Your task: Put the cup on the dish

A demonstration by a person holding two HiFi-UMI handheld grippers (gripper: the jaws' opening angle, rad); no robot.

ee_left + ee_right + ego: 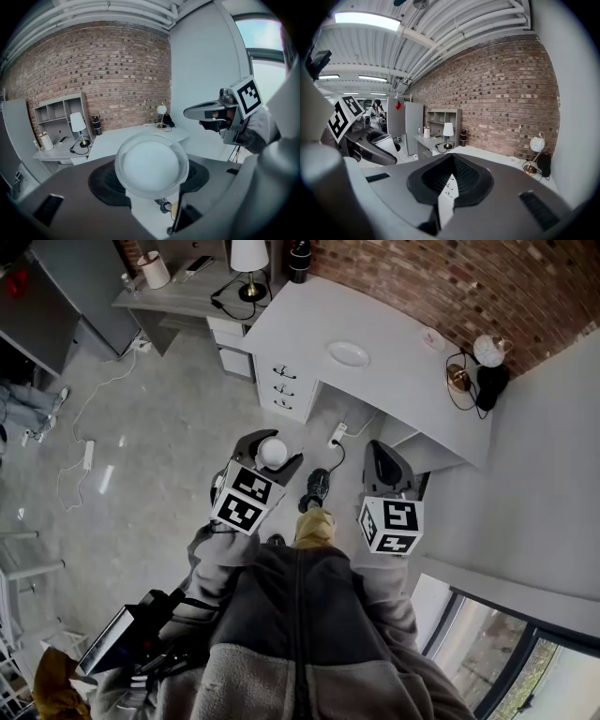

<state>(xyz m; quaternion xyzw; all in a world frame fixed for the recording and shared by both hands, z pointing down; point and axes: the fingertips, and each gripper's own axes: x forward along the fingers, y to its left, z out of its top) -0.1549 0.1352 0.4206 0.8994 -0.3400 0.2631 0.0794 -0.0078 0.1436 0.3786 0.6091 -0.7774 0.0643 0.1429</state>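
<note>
White and round, the cup (pixel 151 164) sits clamped between the jaws of your left gripper (pixel 270 454), which are closed against its sides and carry it in the air in front of your body, over the floor and well short of the bench (pixel 403 381). Your right gripper (pixel 451 161) has nothing in it: its jaws are brought together, with only a thin sliver of daylight behind the tips. The dish (pixel 348 353) lies empty on the white bench top, above the drawer unit (pixel 284 385), well apart from the cup. So, as I judge it, the pickup is done and you have the carry and the placing left: bring the cup over the bench, lower it onto the middle of the dish and let go. By count you have one cup, one dish and two grippers, only the left loaded. On the bench I also see one globe lamp (pixel 487 351) at the far end, and one shaded lamp (pixel 249 259) stands on the neighbouring desk.
</note>
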